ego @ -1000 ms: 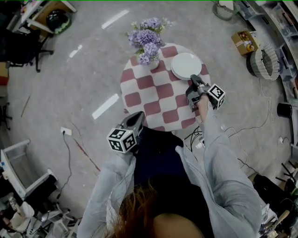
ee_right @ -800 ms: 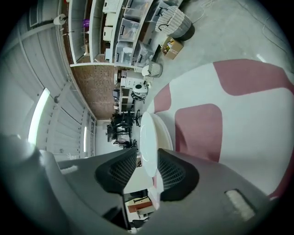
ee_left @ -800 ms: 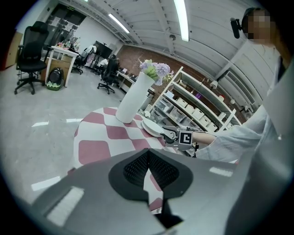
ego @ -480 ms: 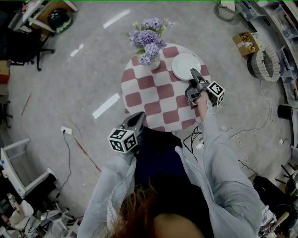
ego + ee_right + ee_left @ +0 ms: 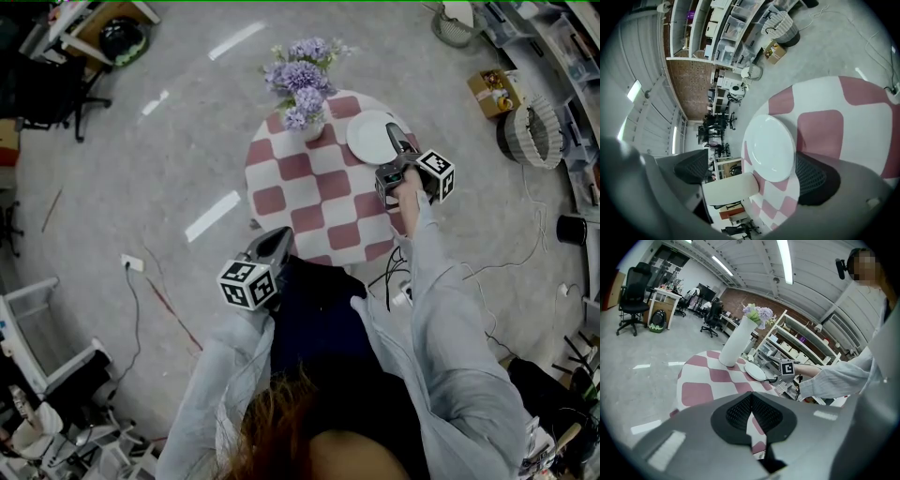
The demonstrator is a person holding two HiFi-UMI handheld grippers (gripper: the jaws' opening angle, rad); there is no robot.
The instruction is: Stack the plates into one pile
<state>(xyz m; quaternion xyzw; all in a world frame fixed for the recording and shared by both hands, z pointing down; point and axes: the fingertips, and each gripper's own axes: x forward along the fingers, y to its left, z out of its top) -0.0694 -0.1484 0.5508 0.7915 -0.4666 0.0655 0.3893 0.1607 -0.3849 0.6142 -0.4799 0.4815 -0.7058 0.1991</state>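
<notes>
Right gripper (image 5: 396,150) just opened wide, white plate (image 5: 371,137) loose between the jaws, dead ahead at 12 o'clock, at 1 o'clock on the table (image 5: 309,202). Left gripper (image 5: 277,239) closed, empty, farther off at 7 o'clock.

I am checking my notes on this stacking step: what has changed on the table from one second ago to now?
The right gripper moved forward alongside the white plate, and its jaws have just been opening; the plate lies between them, ungripped. The plate, flower vase and left gripper, jaws shut, stayed as they were.
</notes>
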